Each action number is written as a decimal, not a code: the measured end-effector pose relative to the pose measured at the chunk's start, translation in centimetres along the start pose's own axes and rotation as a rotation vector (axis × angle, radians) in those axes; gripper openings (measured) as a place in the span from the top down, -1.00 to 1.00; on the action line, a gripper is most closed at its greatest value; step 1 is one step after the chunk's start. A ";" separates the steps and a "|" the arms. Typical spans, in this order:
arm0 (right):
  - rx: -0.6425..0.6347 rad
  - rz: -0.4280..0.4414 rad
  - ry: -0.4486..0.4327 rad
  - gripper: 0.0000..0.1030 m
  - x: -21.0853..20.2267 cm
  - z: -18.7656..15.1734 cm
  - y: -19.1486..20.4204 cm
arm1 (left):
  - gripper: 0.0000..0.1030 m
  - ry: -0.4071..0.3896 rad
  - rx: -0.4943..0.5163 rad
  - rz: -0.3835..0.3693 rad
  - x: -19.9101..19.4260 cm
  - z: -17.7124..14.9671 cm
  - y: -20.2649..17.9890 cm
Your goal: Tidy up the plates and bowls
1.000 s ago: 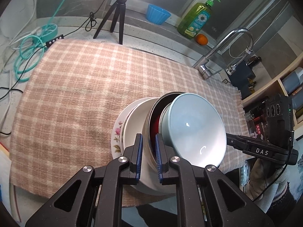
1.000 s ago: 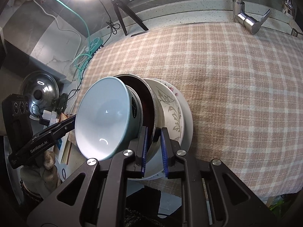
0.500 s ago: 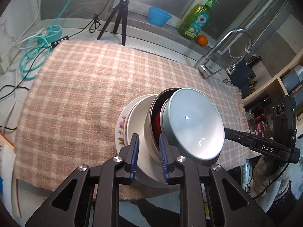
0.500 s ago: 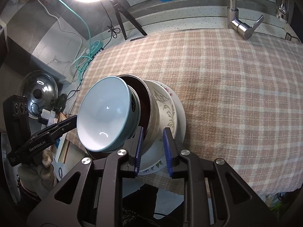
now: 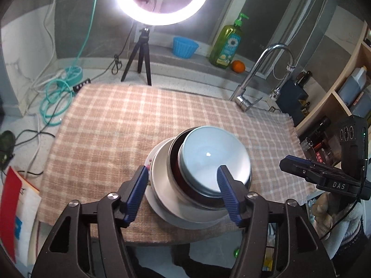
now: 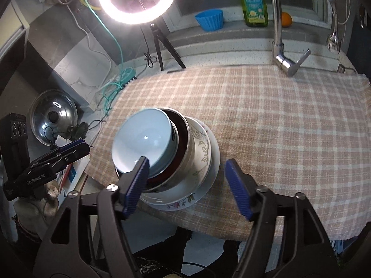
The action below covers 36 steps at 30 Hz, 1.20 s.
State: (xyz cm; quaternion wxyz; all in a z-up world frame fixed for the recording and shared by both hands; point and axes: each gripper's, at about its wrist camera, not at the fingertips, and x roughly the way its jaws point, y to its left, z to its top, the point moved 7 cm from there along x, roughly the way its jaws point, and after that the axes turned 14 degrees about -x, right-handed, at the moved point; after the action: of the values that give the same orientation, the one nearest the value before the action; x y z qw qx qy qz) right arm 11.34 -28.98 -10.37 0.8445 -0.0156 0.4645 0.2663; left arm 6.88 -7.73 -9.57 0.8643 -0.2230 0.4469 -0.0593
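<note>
Stacked dishes (image 5: pixel 201 169) sit beneath both spread claws (image 5: pixel 183 185), untouched.

White letters reading "DAS" are showing on the black body of the right gripper (image 5: pixel 301 169) in the left wrist view. "GenRobot.AI" is showing in white on the left gripper (image 6: pixel 69 148) in the right wrist view.

Speckled counter (image 5: pixel 190 85), checked cloth (image 5: pixel 111 125) on it, floral plate (image 6: pixel 185 205) on cloth
</note>
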 end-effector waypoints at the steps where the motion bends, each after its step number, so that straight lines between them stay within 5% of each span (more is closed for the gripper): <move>1: -0.012 -0.006 -0.014 -0.50 -0.5 0.2 0.2 | -0.37 -0.012 0.004 -0.001 -0.4 0.1 -0.3; 14: -0.133 -0.111 -0.206 -0.95 -6.6 2.5 2.4 | -0.55 -0.172 0.087 0.050 -4.3 1.0 -2.9; 36: -0.123 -0.141 -0.249 -0.96 -7.4 3.0 2.5 | -0.55 -0.202 0.128 0.060 -4.6 1.3 -4.1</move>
State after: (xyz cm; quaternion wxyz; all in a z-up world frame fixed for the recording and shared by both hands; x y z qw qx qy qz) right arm 9.36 -29.27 -2.19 0.9095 -0.0667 0.3367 0.2343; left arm 5.61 -9.54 -3.69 0.9188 -0.1589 0.3591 -0.0391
